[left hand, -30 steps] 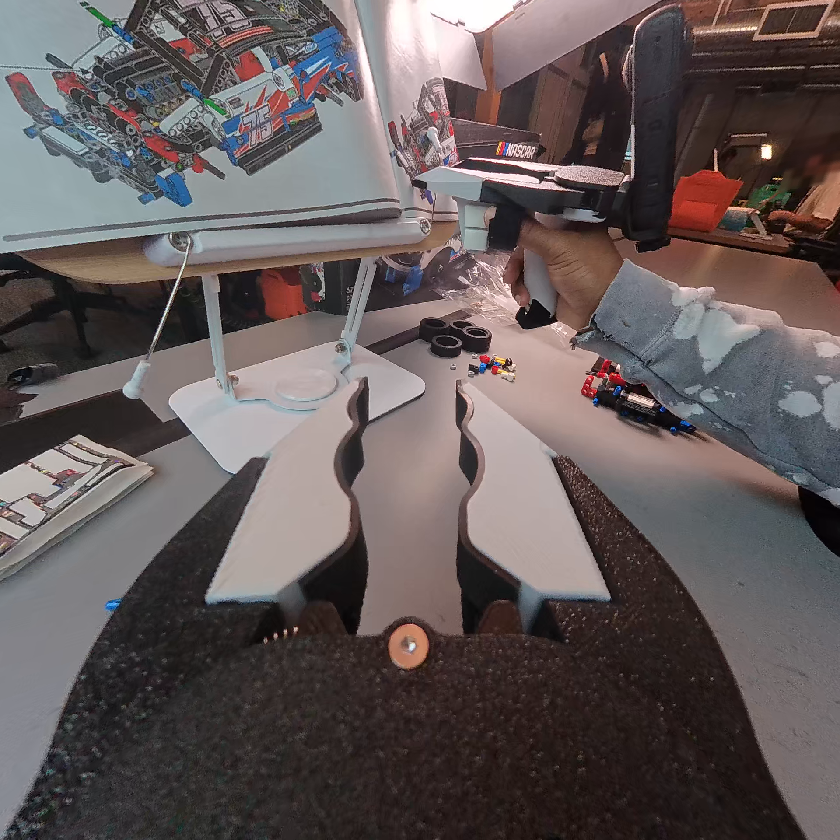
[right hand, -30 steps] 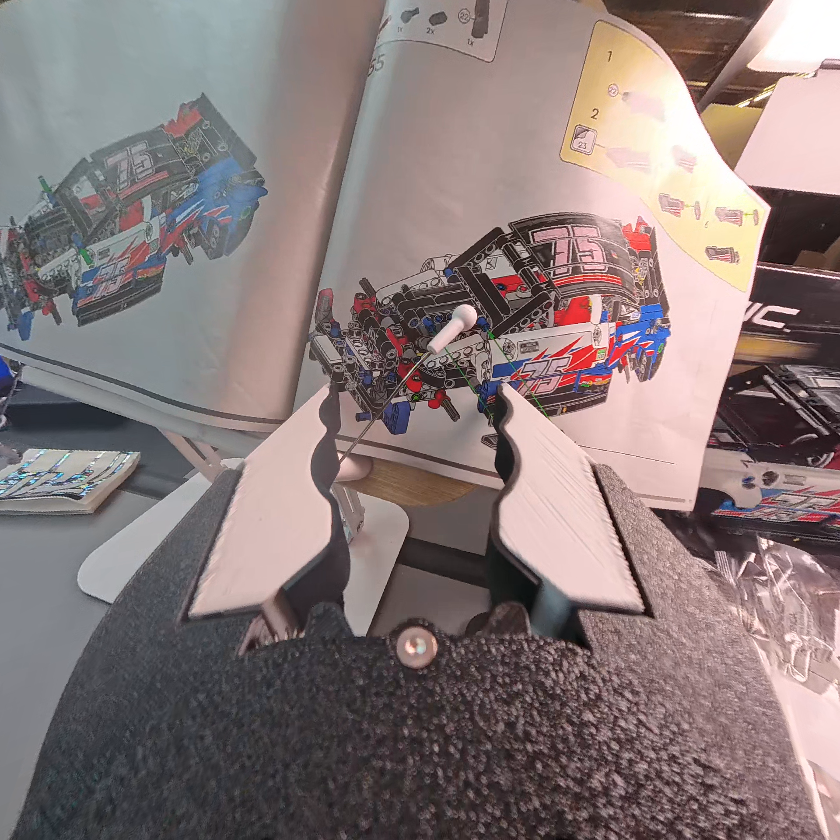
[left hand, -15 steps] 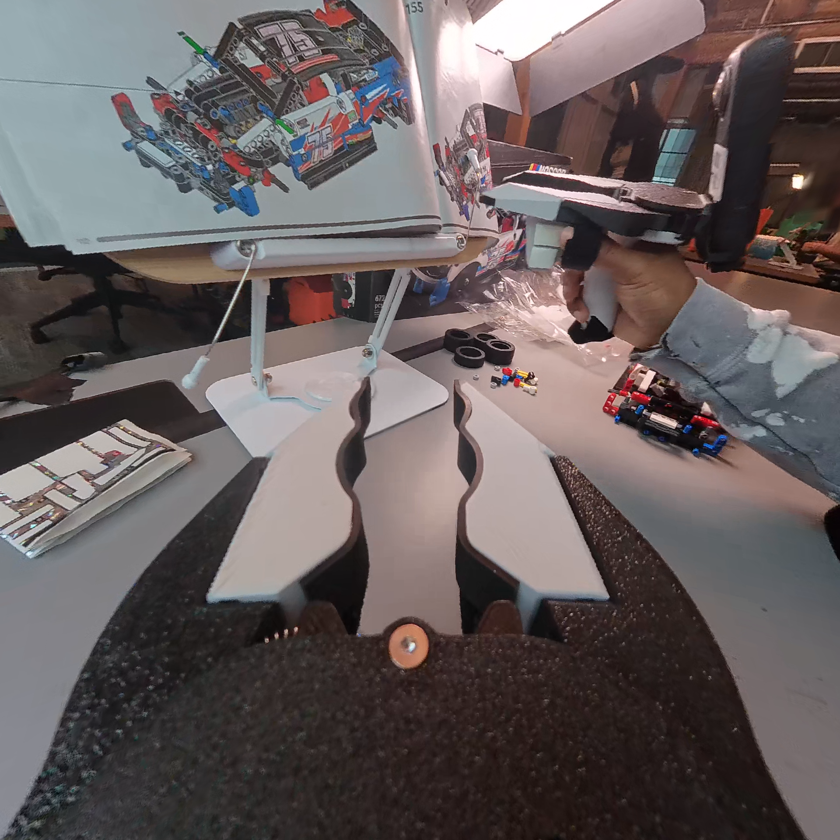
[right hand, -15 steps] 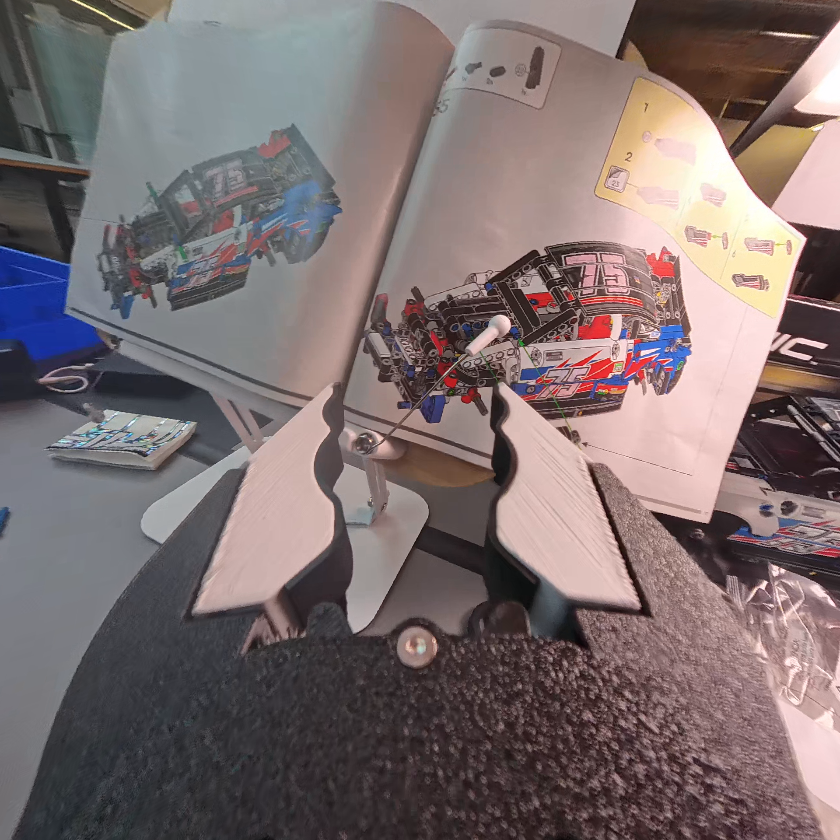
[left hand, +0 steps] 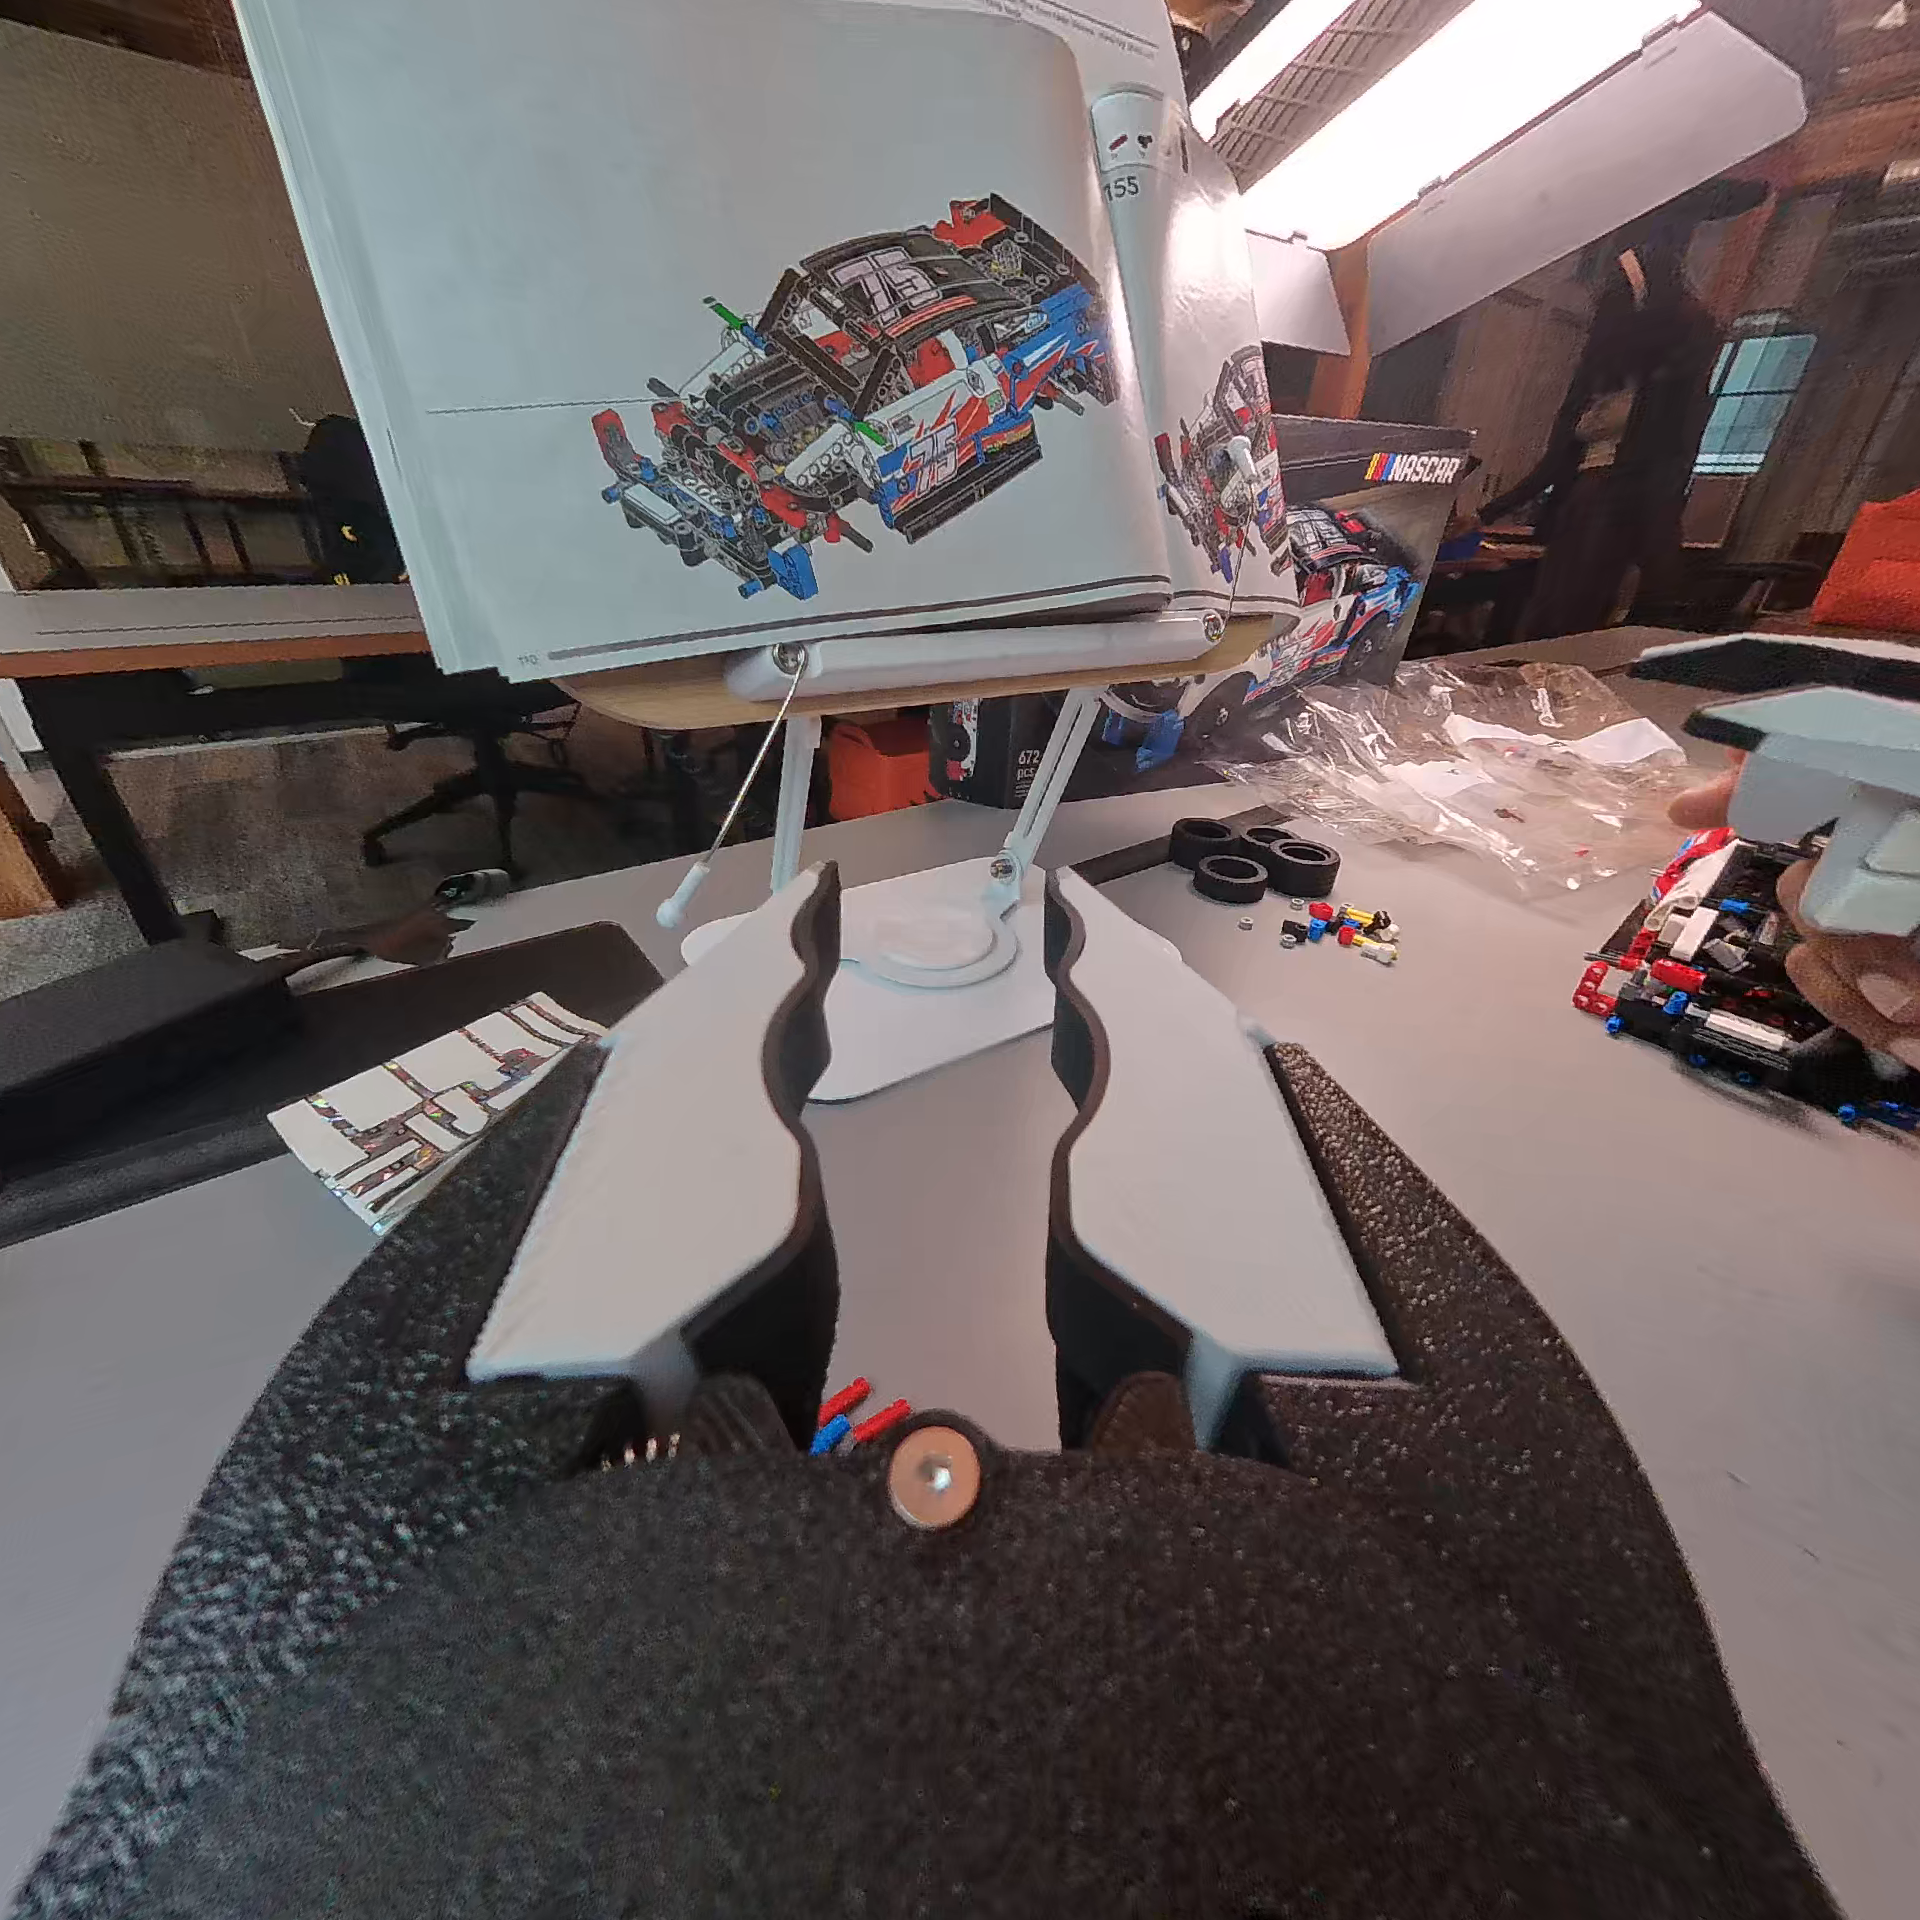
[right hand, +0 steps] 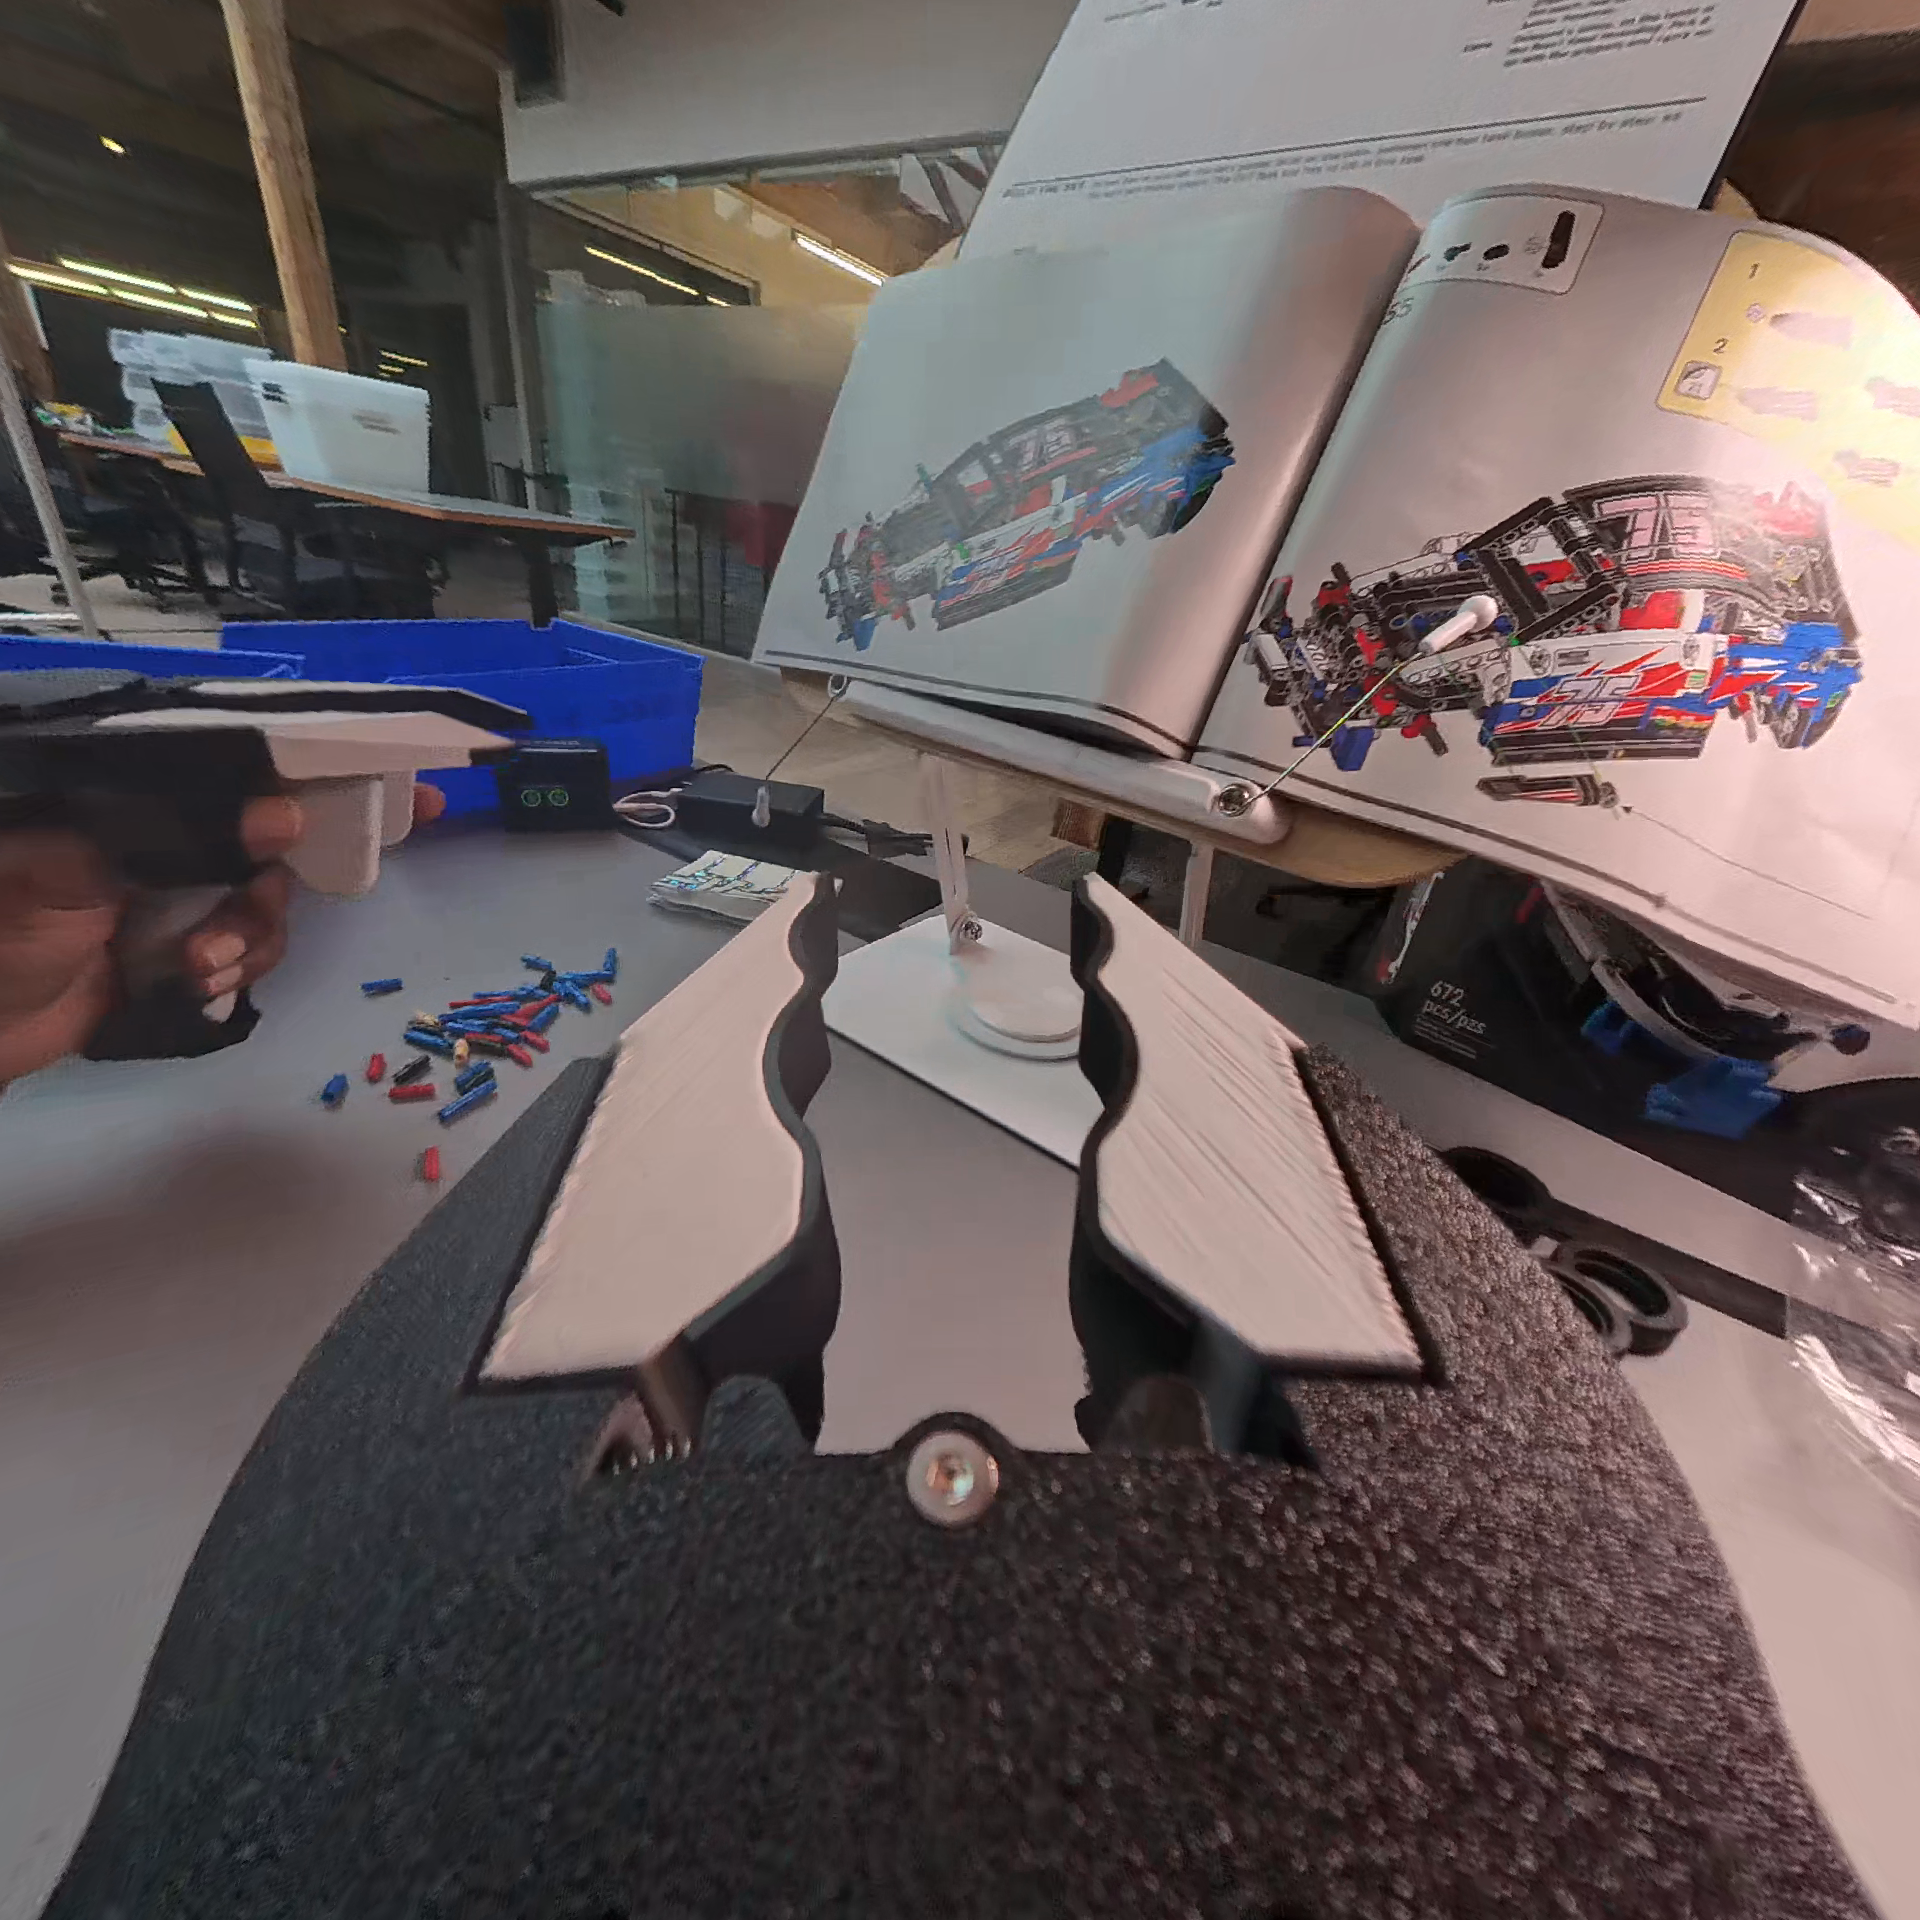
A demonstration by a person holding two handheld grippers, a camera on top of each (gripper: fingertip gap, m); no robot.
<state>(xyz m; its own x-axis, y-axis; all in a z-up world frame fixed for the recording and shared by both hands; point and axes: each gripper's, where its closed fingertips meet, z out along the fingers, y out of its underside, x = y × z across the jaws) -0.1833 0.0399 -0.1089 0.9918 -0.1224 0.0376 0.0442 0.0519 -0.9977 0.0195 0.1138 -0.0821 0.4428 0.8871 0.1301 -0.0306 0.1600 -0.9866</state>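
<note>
A grey surface (left hand: pixel 1455 1299) carries everything, and the landmark on it is a white book stand (left hand: pixel 935 997) that props an open instruction booklet (left hand: pixel 727 343) showing a drawn race car on each page. Behind the stand and to its right stands a dark printed box (left hand: pixel 1351 540), and a crumpled clear plastic bag (left hand: pixel 1475 758) lies in front of that box. To the right of the stand, well apart from it, sits a partly built black, red and blue toy car (left hand: pixel 1704 997). Left of the stand lies a folded sheet of stickers (left hand: pixel 436 1101). Just right of the stand's base rests a cluster of black tyres (left hand: pixel 1252 862), with a few small coloured pieces (left hand: pixel 1340 925) beside them. In the right wrist view a scatter of blue, red and black pins (right hand: pixel 478 1029) lies left of the stand, and blue bins (right hand: pixel 499 675) sit farther back. The left tool (left hand: pixel 940 904) hangs above the surface in front of the stand's base, its jaws parted with a clear gap and nothing between them. The right tool (right hand: pixel 951 909) points at the stand's base too, its jaws likewise apart and empty; a hand (right hand: pixel 125 914) grips the other tool at the left of that view.
</note>
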